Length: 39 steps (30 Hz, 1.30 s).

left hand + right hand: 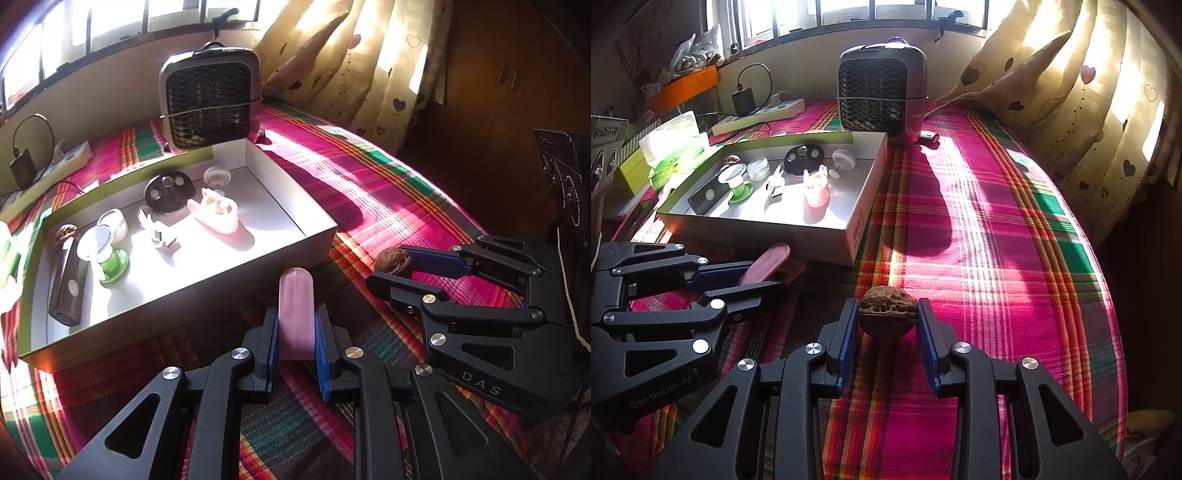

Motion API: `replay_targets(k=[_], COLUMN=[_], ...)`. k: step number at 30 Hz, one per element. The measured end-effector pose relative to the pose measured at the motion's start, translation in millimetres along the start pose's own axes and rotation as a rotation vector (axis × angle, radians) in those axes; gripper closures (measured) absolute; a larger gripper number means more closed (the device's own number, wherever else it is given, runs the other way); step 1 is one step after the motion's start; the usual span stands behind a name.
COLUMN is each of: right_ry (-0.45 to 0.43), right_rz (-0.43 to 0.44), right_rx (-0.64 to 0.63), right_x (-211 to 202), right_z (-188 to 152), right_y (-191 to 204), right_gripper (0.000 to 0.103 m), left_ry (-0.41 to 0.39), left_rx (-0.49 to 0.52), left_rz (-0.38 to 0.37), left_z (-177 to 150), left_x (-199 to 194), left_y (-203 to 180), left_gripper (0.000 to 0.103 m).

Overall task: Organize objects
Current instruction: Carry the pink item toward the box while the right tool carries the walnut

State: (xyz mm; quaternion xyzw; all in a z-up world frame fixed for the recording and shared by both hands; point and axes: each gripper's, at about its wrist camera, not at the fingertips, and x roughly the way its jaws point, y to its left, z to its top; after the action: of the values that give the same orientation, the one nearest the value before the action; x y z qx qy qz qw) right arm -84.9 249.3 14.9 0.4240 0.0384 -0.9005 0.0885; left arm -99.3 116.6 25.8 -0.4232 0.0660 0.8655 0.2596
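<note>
My left gripper (296, 325) is shut on a flat pink oblong piece (295, 310), held just in front of the white open box (258, 258). It also shows in the right wrist view (768, 264). My right gripper (887, 314) is shut on a brown walnut (886, 312) above the plaid cloth; the walnut also shows in the left wrist view (393, 261). The box holds a pink holder (218, 216), a black disc (170, 192), a green-based cup (107, 254), a dark bar (68, 284), another walnut (66, 233) and other small items.
A grey fan heater (210, 99) stands behind the box. A power strip (761, 112) and charger lie at the back left. A green tissue box (676, 144) sits left of the box. Curtains (1071, 92) hang at the right. The plaid cloth (997, 240) covers the table.
</note>
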Motion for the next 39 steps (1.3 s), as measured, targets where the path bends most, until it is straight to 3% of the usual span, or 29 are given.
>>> replay_targets(k=[25,39], right_ry=[-0.062,-0.077], right_rz=[0.016,0.042], right_rx=[-0.044,-0.07], right_x=[-22.7,-17.4], right_z=[17.8,39.3], right_y=[29.4,46.7], right_gripper=[0.071,0.071], left_ry=[-0.069,-0.099], left_rx=[-0.068,-0.135], left_rz=[0.052,0.1], left_z=[-2.3,3.6], left_x=[-40.4,-51.6], left_y=[28.0,62.3], left_gripper=[0.088,0.088])
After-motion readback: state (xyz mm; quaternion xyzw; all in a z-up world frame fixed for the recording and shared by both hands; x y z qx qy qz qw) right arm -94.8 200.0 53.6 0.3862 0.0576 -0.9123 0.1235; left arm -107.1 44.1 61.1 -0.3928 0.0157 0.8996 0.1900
